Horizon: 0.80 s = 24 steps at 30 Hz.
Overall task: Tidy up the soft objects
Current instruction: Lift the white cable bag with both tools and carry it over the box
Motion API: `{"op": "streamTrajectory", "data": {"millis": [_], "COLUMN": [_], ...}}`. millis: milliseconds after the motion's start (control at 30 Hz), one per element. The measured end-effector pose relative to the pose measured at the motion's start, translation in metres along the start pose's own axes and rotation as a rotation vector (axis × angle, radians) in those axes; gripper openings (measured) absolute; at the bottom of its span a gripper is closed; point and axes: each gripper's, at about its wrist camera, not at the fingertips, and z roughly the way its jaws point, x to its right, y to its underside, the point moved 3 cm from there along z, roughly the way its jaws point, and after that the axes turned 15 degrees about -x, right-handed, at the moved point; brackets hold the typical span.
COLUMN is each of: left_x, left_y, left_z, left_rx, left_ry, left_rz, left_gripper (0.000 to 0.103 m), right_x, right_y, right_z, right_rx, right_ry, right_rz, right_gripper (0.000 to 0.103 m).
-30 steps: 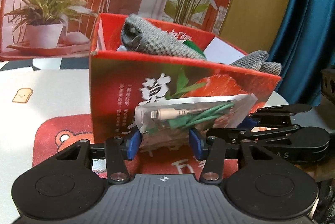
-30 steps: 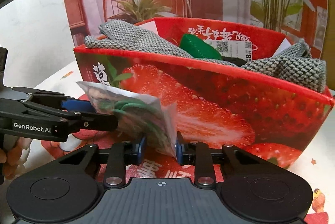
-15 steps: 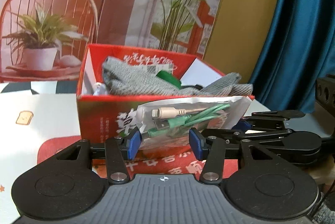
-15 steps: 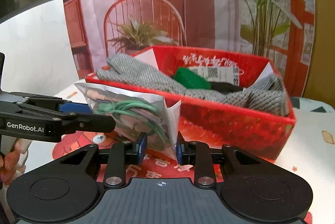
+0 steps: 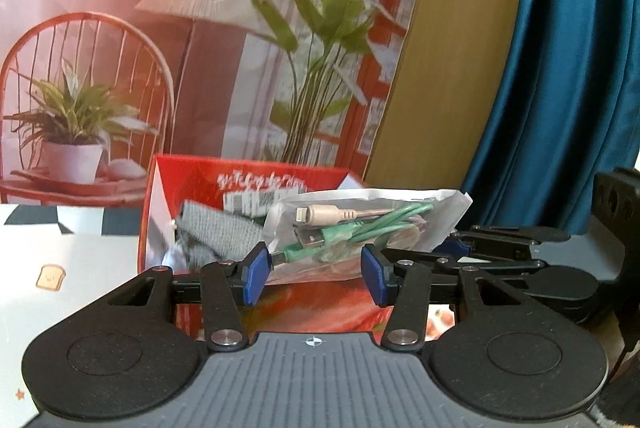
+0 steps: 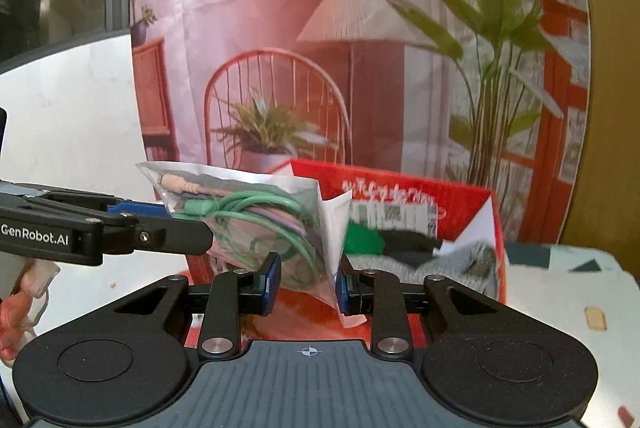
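Observation:
A clear plastic bag of cables point(image 5: 360, 228), green and beige, hangs between both grippers, raised level with the rim of the red strawberry box point(image 5: 248, 184). My left gripper point(image 5: 314, 274) is shut on the bag's lower edge. My right gripper point(image 6: 306, 282) is shut on the bag's other end point(image 6: 272, 224). The box point(image 6: 420, 192) holds grey knitted cloths point(image 5: 218, 234), a green item point(image 6: 362, 238) and a black item. Each gripper's arm shows in the other's view.
The box stands on a red bear mat on a white patterned tablecloth point(image 5: 60, 268). A printed backdrop with a chair, lamp and plants point(image 5: 200, 48) stands behind it. A blue curtain point(image 5: 560, 68) hangs at the right.
Both grippers have lifted the cable bag from in front of the box's side wall up to its rim. The box now looks lower and farther in both views.

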Motion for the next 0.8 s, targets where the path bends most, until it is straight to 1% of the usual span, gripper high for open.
{"op": "streamTrajectory", "data": {"millis": [200,267,333,400,533,800], "left_x": [0.002,0.002,0.001,-0.002,-0.012,-0.035], "left_y": [-0.025,-0.031,-0.036,-0.039,-0.038,-0.032], "left_z": [-0.007,-0.005,0.002,0.012,0.035,0.073], "left_rx": [0.039,0.034,0.009,-0.023,-0.093,-0.198], "left_ry": [0.035,0.050,0.070,0.091,0.130,0.144], "left_rz": [-0.027,-0.037,-0.050,-0.070,-0.119,-0.185], "left_gripper": [0.052,0.052,0.052,0.052,0.052,0.052], "right_x": [0.005,0.009,0.014,0.022,0.039,0.061], "right_y": [-0.024,-0.031,-0.036,-0.040,-0.037,-0.020], "right_z": [-0.013,-0.015,-0.014,-0.009,0.009,0.052], "right_rx": [0.042,0.050,0.048,0.032,-0.035,-0.161], "right_ry": [0.004,0.010,0.012,0.013,-0.012,-0.078], "right_rz": [-0.018,-0.017,-0.009,0.002,0.047,0.174], "right_gripper": [0.026,0.026,0.026,0.026,0.026,0.026]}}
